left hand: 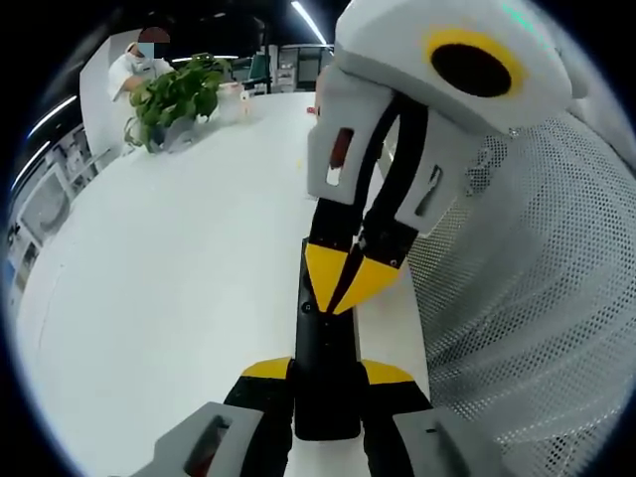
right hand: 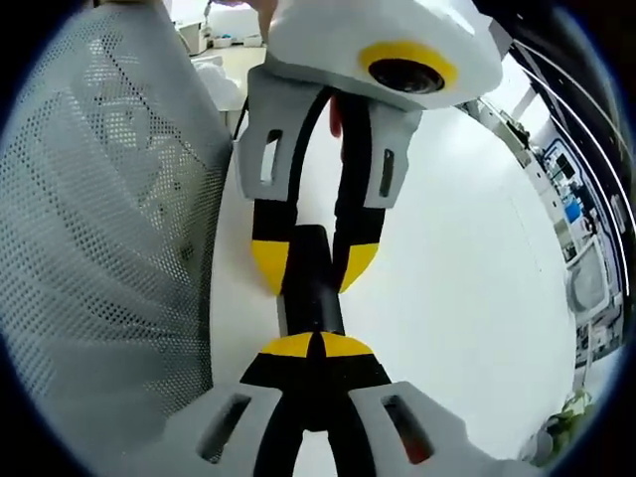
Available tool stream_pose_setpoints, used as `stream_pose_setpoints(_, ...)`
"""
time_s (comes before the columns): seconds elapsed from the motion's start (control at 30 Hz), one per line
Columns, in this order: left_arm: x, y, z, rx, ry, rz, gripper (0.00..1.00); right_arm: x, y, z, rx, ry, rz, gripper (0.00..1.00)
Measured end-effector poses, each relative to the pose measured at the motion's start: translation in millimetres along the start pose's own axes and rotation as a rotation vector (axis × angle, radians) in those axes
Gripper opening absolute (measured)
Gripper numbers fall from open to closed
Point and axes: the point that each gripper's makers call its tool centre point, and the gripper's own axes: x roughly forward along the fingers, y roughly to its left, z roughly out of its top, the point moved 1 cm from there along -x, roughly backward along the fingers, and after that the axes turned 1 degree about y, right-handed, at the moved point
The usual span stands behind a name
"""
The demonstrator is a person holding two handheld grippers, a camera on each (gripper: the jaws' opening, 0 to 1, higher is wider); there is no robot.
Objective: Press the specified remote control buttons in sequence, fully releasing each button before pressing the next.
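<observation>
Left gripper view, L to R: at far upper left a person (left hand: 134,62) in white stands behind a leafy green potted plant (left hand: 177,94) that sits at the far end of a long white table (left hand: 149,298). A small pale container (left hand: 231,99), too blurred to identify, sits just beside the plant. At centre bottom the left gripper (left hand: 326,373) rises w/ yellow-tipped black jaws set narrowly, one against each long side of a slim black remote control (left hand: 323,348), gripping its near end. The remote lies lengthwise near the table's right edge. Coming down from above, the right gripper (left hand: 350,273) has its yellow tips drawn together into a point resting on the remote's upper face, apparently touching it, though the exact button is hidden. To the right, a white mesh chair back (left hand: 537,298) stands just beside the table edge and blocks everything past it. Right gripper view, L to R: the same mesh chair back (right hand: 99,248) covers the left side; at centre bottom the right gripper (right hand: 316,345) shows jaws closed tip to tip over the remote control (right hand: 310,283); opposite, the left gripper (right hand: 313,266) straddles the remote's far end, jaws on both sides; the table (right hand: 467,278) spreads right, w/ shelving and room clutter beyond its edge.
</observation>
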Motion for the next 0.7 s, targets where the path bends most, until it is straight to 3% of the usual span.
stream_pose_setpoints(0.3, 0.2, -0.3, 0.0, 0.003, 0.003, 0.003, 0.25, -1.3, -1.2, -0.9, 0.132, -0.066, 0.038, 0.0)
stream_pose_setpoints(0.7, -0.1, -0.5, 0.1, 0.01, 0.009, 0.007, 0.25, -1.6, -1.2, -0.3, 0.176, -0.066, 0.054, 0.0)
